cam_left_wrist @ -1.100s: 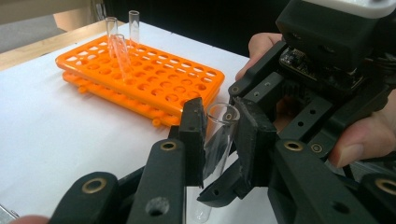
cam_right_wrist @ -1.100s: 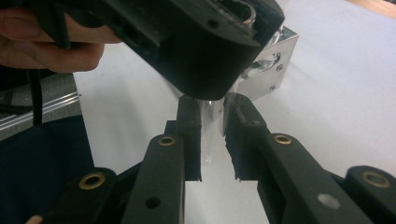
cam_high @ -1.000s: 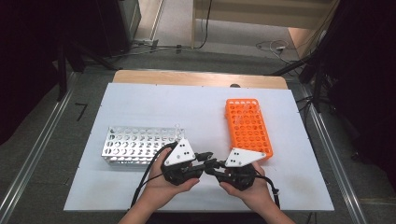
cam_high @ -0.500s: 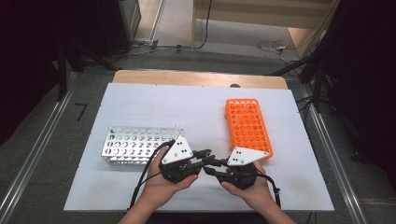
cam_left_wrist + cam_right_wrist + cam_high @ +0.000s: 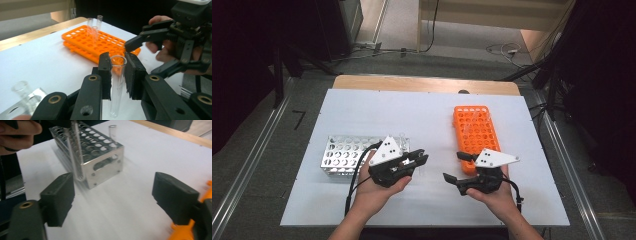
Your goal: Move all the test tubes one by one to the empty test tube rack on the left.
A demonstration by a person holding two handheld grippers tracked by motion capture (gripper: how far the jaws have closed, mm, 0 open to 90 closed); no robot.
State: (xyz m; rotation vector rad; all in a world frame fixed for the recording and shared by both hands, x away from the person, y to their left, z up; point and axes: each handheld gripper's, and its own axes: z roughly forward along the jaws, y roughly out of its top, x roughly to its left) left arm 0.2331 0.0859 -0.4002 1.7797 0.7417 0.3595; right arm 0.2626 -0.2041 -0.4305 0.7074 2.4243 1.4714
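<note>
My left gripper (image 5: 117, 67) is shut on a clear test tube (image 5: 117, 82), held upright with its mouth just above the pads. In the high view the left gripper (image 5: 419, 159) sits at the right end of the silver rack (image 5: 344, 152). My right gripper (image 5: 454, 167) stands open with nothing between its jaws, which have just been opening, a short way right of the left one and beside the orange rack (image 5: 476, 132). In the right gripper view its wide jaws (image 5: 116, 200) face the silver rack (image 5: 100, 152) and the held tube (image 5: 76, 155).
Two clear tubes (image 5: 95, 30) stand in the orange rack (image 5: 82, 42). One tube (image 5: 112, 133) stands in a far corner of the silver rack. The white table top (image 5: 412, 110) lies bare behind both racks, with a wooden edge (image 5: 422, 84) at its far side.
The two grippers met tip to tip before. The right jaws have opened and that hand has drawn back to the right. The left hand has shifted left, keeping the tube.
</note>
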